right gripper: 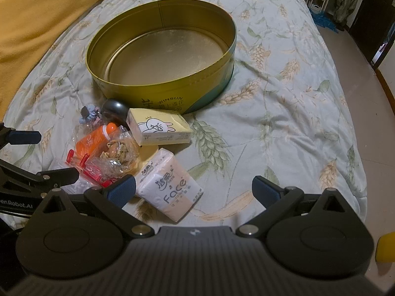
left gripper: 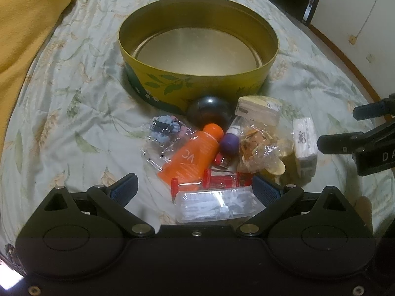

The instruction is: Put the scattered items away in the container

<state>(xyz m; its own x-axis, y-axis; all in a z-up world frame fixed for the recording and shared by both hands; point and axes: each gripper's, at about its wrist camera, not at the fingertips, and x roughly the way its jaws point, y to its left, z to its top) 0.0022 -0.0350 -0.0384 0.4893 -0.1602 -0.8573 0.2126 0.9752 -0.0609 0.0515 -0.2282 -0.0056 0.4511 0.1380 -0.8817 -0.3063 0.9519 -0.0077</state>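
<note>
Round yellow tin [left gripper: 197, 81], qty 1, sits open-top on the floral quilt [left gripper: 74, 93]; interior bare metal, nothing inside. In right wrist view the tin [right gripper: 160, 91] shows "WINSUN" lettering on its near wall.

All scattered items lie in one cluster on the quilt, on the near side of the tin, outside it.

Item count & orientation:
- Orange tube [left gripper: 195, 153], qty 1. Long axis runs diagonal; cap end points up-right toward the tin, flat crimped end toward the left gripper.
- Black ball [left gripper: 209, 111], qty 1, touching the tin's outer wall.
- Purple-capped small bottle [left gripper: 230, 138], qty 1, just beside the tube cap.
- Tissue packs, qty 2: yellow pack w/ rabbit print [right gripper: 159, 129], long axis approx. parallel to the tin wall; pink "Face" pack [right gripper: 170, 187], long axis diagonal, near end toward the right gripper.
- Clear bag of tan bits [left gripper: 261, 145], qty 1.
- Clear bag w/ blue hair ties [left gripper: 163, 128], qty 1.
- Red-packaged item [left gripper: 222, 177], qty 1, long axis left-right; type not readable.
- Clear plastic case [left gripper: 217, 207], qty 1, long axis left-right.

Left gripper [left gripper: 195, 187]: released, jaws wide apart, straddling the clear case; contact w/ case cannot be confirmed.

Right gripper [right gripper: 193, 190]: released, jaws wide apart; the pink pack lies between them near the left-hand finger, not clamped.
</note>
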